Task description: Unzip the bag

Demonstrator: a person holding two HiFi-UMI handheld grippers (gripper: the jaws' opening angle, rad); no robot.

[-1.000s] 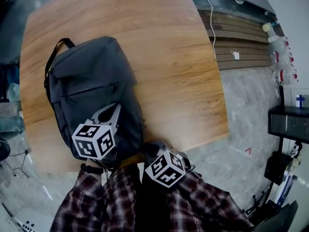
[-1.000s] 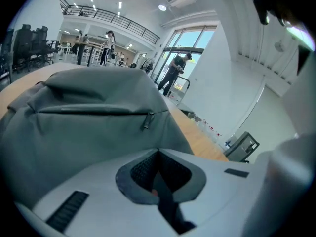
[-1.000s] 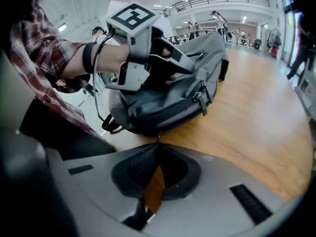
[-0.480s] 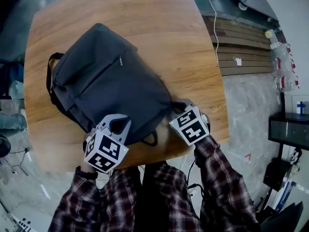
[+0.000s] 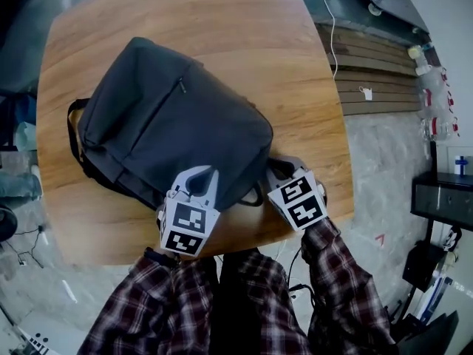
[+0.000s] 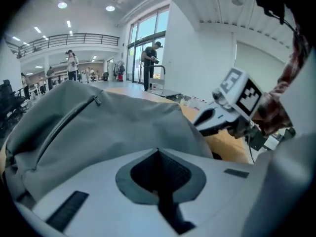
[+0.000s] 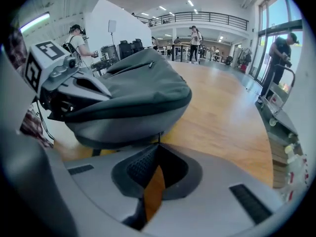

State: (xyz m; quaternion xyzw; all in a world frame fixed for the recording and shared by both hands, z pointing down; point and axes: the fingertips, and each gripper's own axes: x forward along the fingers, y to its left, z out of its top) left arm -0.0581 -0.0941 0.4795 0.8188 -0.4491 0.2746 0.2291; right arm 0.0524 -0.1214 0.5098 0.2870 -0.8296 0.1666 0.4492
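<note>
I have the dark grey backpack (image 5: pixel 177 135) lying flat on the wooden table (image 5: pixel 244 43), its bottom end towards me and near the table's front edge. My left gripper (image 5: pixel 205 174) rests its tips on the bag's near edge with the jaws pressed together; I see nothing between them. My right gripper (image 5: pixel 272 167) sits just beside the bag's near right corner, jaws closed at the tips, with bare wood showing through the slot behind them. A thin dark line runs from those tips up to the bag's underside; I cannot tell what it is. The front-pocket zipper (image 5: pixel 179 87) looks closed.
</note>
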